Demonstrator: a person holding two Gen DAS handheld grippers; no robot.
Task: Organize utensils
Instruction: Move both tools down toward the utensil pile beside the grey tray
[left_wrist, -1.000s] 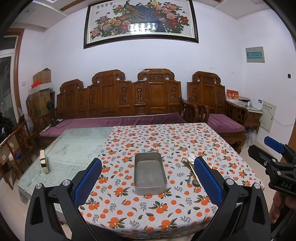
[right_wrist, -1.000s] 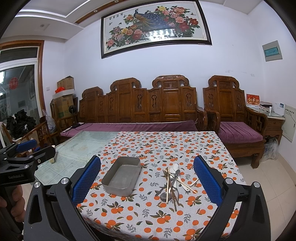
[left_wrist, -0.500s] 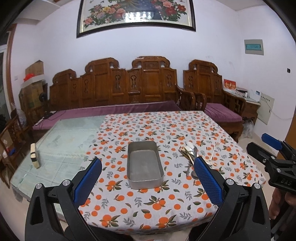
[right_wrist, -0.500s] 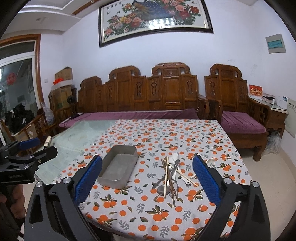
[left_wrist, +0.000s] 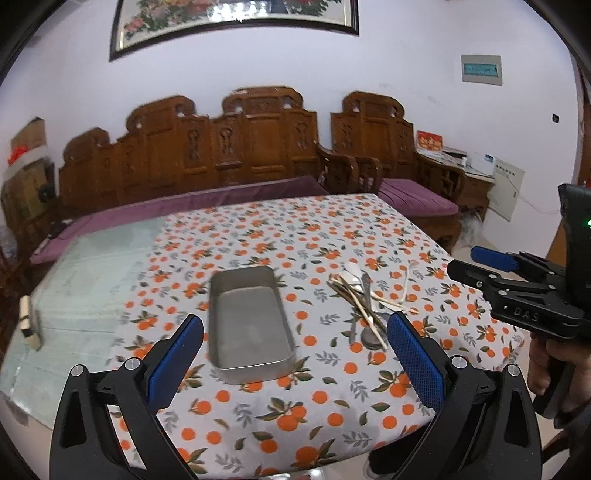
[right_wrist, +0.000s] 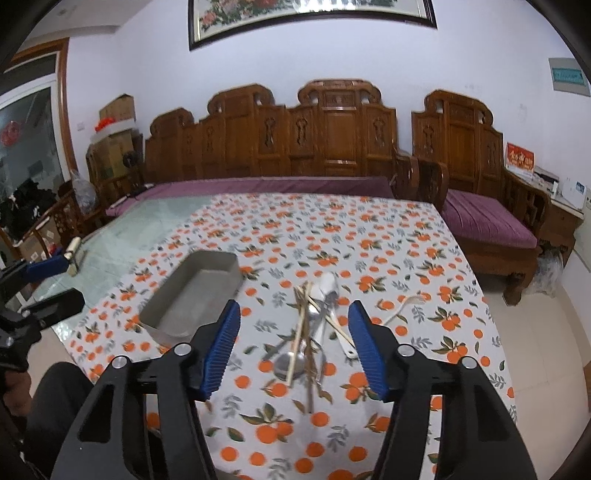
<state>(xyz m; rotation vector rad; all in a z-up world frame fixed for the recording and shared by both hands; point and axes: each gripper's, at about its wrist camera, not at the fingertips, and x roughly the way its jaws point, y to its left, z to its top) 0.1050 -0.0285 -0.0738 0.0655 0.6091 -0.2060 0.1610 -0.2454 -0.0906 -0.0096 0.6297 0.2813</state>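
Note:
A grey metal tray (left_wrist: 249, 319) (right_wrist: 192, 295) lies empty on the orange-print tablecloth. Right of it sits a heap of utensils (left_wrist: 365, 306) (right_wrist: 314, 328): wooden chopsticks, metal spoons and a white spoon, crossing one another. A white fork (right_wrist: 402, 306) lies apart to the right. My left gripper (left_wrist: 293, 339) is open above the near table edge, framing the tray's near end. My right gripper (right_wrist: 293, 332) hovers over the near end of the heap, its jaws closing with nothing pressed between them. It also shows at the right of the left wrist view (left_wrist: 484, 266).
The table (left_wrist: 92, 280) has bare glass left of the cloth, with a small brush-like object (left_wrist: 27, 321) near its left edge. A carved wooden sofa (right_wrist: 332, 147) with purple cushions stands behind. A person's hand (left_wrist: 554, 365) holds the right gripper's handle.
Both grippers have come forward and down toward the table, so tray and utensils look larger. The right gripper's jaws have narrowed from wide open. The left jaws kept their width.

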